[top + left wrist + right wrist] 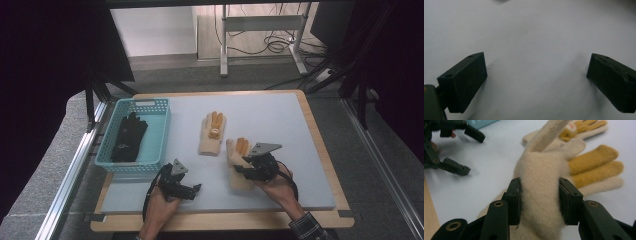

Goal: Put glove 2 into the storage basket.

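A cream knitted glove with orange fingers (235,152) lies on the white mat (280,125) at the front right. My right gripper (243,168) is shut on it; in the right gripper view a raised fold of the glove (541,175) is pinched between both pads of that gripper (539,200). A second cream and orange glove (212,132) lies flat farther back, and its fingers (584,126) reach the top edge of the right gripper view. My left gripper (195,190) rests at the front left of the mat, open, with bare mat between its jaws (536,80).
A turquoise basket (159,131) stands at the mat's left edge with a black glove (127,137) inside. The left gripper (466,152) lies to the left of the pinched glove. Wooden table edge (225,220) runs along the front.
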The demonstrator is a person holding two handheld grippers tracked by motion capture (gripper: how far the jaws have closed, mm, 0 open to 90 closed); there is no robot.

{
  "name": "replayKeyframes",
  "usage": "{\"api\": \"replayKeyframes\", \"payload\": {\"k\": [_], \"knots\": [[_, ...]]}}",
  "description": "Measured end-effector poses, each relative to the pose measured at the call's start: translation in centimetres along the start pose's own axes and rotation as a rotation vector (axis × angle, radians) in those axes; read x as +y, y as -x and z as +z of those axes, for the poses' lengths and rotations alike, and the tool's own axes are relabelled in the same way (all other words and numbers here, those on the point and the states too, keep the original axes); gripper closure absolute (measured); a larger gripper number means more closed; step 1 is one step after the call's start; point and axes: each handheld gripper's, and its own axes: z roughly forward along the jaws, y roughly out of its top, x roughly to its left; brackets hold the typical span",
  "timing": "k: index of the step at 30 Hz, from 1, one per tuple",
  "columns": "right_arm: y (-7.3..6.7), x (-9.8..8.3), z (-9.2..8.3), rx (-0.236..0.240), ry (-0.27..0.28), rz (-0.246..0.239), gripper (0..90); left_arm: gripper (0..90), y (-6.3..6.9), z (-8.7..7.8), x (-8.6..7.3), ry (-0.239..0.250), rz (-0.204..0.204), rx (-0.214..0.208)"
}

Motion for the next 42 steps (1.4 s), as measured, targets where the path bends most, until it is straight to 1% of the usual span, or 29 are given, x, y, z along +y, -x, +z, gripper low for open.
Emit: {"api": "replayKeyframes", "payload": {"k": [2,4,5,6,7,8,10,11,12,13,15,20,21,24,27,30,33,34,35,36,37,40,42], "knots": [[-0.4,-0.4,0.7,0.009,-0.013,0.001,55.4,3.1,0.0,0.0,0.0,0.002,-0.003,0.0],[-0.8,-1.0,1.3,0.019,-0.03,0.01,50.2,3.1,0.0,0.0,0.0,0.002,-0.002,0.0],[-0.8,-1.0,1.3,0.019,-0.03,0.01,50.2,3.1,0.0,0.0,0.0,0.002,-0.002,0.0],[-0.9,-1.2,1.6,0.031,-0.042,0.018,46.8,3.1,0.0,0.0,0.0,0.0,0.0,0.0],[-0.9,-1.4,1.8,0.058,-0.055,0.021,38.0,3.1,0.0,0.0,0.0,0.0,0.0,0.0],[-0.9,-1.4,1.8,0.061,-0.053,0.024,36.1,3.1,0.0,0.0,0.0,0.0,0.0,0.0],[-0.7,-1.3,1.4,0.059,-0.032,0.033,33.4,3.1,0.0,0.0,0.0,0.0,0.001,0.0],[-0.7,-1.3,1.4,0.059,-0.032,0.033,33.4,3.1,0.0,0.0,0.0,0.0,0.001,0.0],[-0.4,-1.1,1.2,0.06,-0.02,0.039,32.8,3.1,0.0,0.0,0.0,-0.001,0.0,0.0],[0.1,-1.0,0.8,0.056,-0.006,0.052,32.7,3.1,0.0,0.0,0.0,-0.001,0.001,-0.001],[0.4,-0.9,0.6,0.048,-0.003,0.058,33.4,3.1,0.0,0.0,0.0,-0.004,0.004,-0.001],[1.2,-0.6,0.6,0.034,0.001,0.069,40.6,3.1,0.0,0.0,0.0,-0.004,0.006,0.0],[1.6,-0.4,0.8,0.032,0.001,0.074,44.2,3.1,0.0,0.0,0.0,-0.004,0.006,0.0],[2.0,-0.1,1.0,0.034,0.009,0.081,46.7,3.1,0.0,0.0,0.0,-0.001,0.003,0.0],[2.8,0.8,1.6,0.027,0.022,0.087,52.0,3.1,0.0,0.0,0.0,0.0,0.0,-0.001],[3.2,1.3,1.9,0.027,0.029,0.093,54.0,3.1,0.0,0.0,0.0,-0.001,0.0,-0.001],[3.8,2.6,3.2,0.019,0.028,0.086,56.5,3.1,0.0,0.0,0.0,-0.001,0.0,-0.001],[3.8,2.6,3.2,0.019,0.028,0.086,56.5,3.1,0.0,0.0,0.0,-0.001,0.0,-0.001],[3.9,3.1,3.9,0.016,0.027,0.079,56.5,3.1,0.0,0.0,0.0,-0.001,0.0,-0.001],[3.9,3.1,3.9,0.016,0.027,0.079,56.5,3.1,0.0,0.0,0.0,-0.001,0.0,-0.001],[4.1,3.7,4.8,0.011,0.021,0.064,56.5,3.1,0.0,0.0,0.0,-0.001,0.0,-0.001],[4.4,4.3,5.8,-0.001,0.016,0.046,56.0,3.1,0.0,0.0,0.0,-0.001,0.0,0.0],[4.6,4.7,6.5,-0.005,0.015,0.045,55.5,3.1,0.0,0.0,0.0,-0.001,0.0,0.0]]}}
